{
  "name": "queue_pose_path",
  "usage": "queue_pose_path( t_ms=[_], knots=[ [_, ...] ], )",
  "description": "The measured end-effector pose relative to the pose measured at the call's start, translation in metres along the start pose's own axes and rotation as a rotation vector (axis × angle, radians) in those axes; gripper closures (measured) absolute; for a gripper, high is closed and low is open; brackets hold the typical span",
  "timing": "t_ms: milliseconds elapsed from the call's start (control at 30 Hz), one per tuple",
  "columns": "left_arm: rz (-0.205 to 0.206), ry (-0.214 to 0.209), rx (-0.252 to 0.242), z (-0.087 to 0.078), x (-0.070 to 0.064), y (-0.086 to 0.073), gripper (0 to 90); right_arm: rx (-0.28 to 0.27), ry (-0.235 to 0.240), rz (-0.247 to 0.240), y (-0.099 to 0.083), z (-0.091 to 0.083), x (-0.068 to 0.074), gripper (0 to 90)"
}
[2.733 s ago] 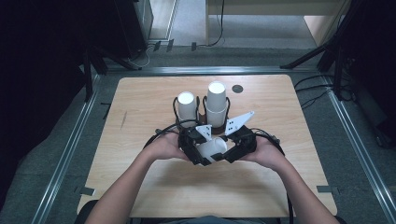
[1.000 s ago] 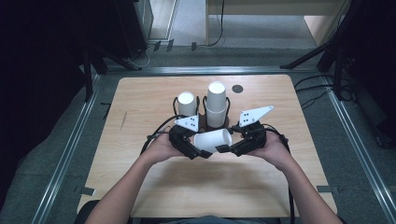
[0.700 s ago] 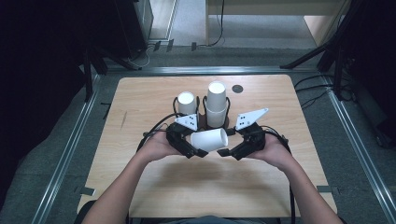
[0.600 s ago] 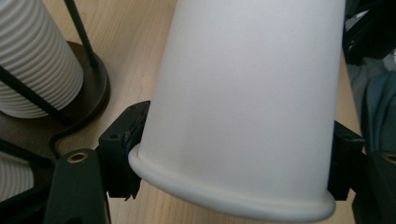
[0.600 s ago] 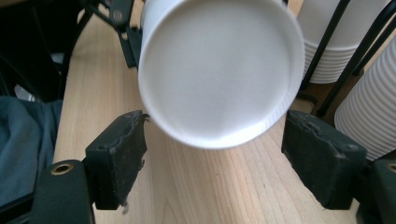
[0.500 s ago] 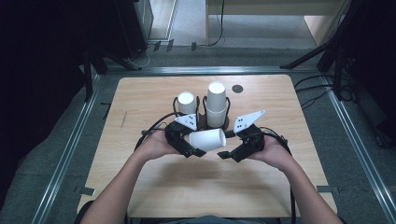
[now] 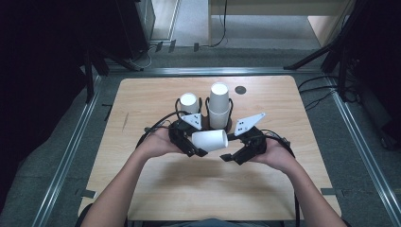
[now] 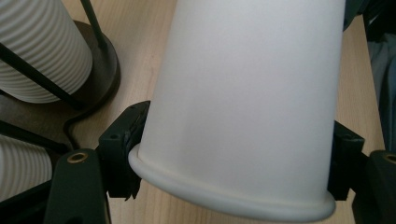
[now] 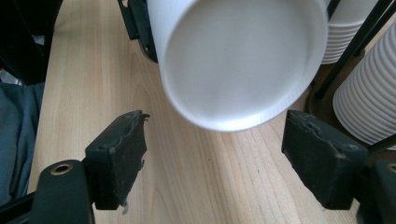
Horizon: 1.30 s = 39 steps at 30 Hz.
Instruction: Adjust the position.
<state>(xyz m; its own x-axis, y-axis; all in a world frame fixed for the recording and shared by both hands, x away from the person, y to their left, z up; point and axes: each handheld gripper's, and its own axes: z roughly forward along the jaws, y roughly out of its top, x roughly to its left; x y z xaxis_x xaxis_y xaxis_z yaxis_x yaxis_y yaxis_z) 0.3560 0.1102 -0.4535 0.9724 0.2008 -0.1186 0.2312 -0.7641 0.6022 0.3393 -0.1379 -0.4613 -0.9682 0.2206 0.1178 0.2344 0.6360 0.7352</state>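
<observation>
White cup held sideways over the table

The wooden table (image 7: 156, 198) carries a dark cup rack (image 7: 228, 124) with two cup stacks (image 7: 219, 105) near the far edge. Nearer the person, the left gripper (image 7: 191, 147) pinches the white paper cup (image 7: 210, 140) on its side near the rim, above the table; the right gripper (image 7: 230, 156) is spread wide, just beside the cup's base.

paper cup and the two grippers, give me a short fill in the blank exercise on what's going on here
1. The white paper cup lies on its side, held by the ____ gripper.
2. The right gripper faces the cup's closed base with its jaws ____.
3. Behind the hands, two stacks of cups stand in a black wire ____.

Missing words: left; open; holder
</observation>
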Motion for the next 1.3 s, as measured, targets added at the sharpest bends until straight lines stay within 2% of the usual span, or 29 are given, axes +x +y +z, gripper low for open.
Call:
queue_pose_path(
  t_ms=[233,500,600,667,733,833,900,933,1000,1033,1167,1300],
  knots=[
    [-0.002,-0.022,0.045,0.011,0.001,-0.001,25.8,0.001,0.002,-0.004,0.002,0.003,0.000,21.6],
    [0.032,-0.049,0.097,0.027,-0.004,0.001,25.5,0.014,0.014,-0.017,0.004,0.009,0.002,21.7],
    [0.047,-0.056,0.105,0.031,-0.007,0.003,25.3,0.029,0.029,-0.026,0.005,0.013,0.003,24.4],
    [0.042,-0.063,0.099,0.032,-0.008,0.004,25.0,0.047,0.038,-0.034,0.006,0.016,0.005,30.3],
    [0.038,-0.065,0.096,0.031,-0.008,0.003,24.9,0.054,0.046,-0.034,0.006,0.016,0.005,31.6],
    [0.053,-0.065,0.071,0.029,-0.008,0.001,23.2,0.053,0.049,-0.050,0.008,0.014,0.005,33.1],
    [0.045,-0.047,0.061,0.027,-0.009,0.001,20.9,0.047,0.043,-0.059,0.010,0.013,0.006,32.9],
    [0.027,-0.043,0.050,0.026,-0.009,0.000,20.1,0.045,0.044,-0.056,0.010,0.013,0.006,32.9],
    [0.013,-0.039,0.040,0.025,-0.008,0.000,9.5,0.029,0.036,-0.046,0.010,0.009,0.005,32.8],
    [0.011,-0.029,0.028,0.024,-0.008,-0.001,9.5,0.029,0.036,-0.046,0.010,0.009,0.005,32.8],
    [-0.001,-0.022,-0.036,0.017,-0.006,-0.001,8.1,-0.006,0.038,-0.045,0.008,0.003,0.001,32.7],
    [-0.025,-0.042,-0.113,0.011,-0.006,-0.002,8.2,-0.028,0.036,-0.047,0.007,-0.002,0.001,32.6]
  ],
)
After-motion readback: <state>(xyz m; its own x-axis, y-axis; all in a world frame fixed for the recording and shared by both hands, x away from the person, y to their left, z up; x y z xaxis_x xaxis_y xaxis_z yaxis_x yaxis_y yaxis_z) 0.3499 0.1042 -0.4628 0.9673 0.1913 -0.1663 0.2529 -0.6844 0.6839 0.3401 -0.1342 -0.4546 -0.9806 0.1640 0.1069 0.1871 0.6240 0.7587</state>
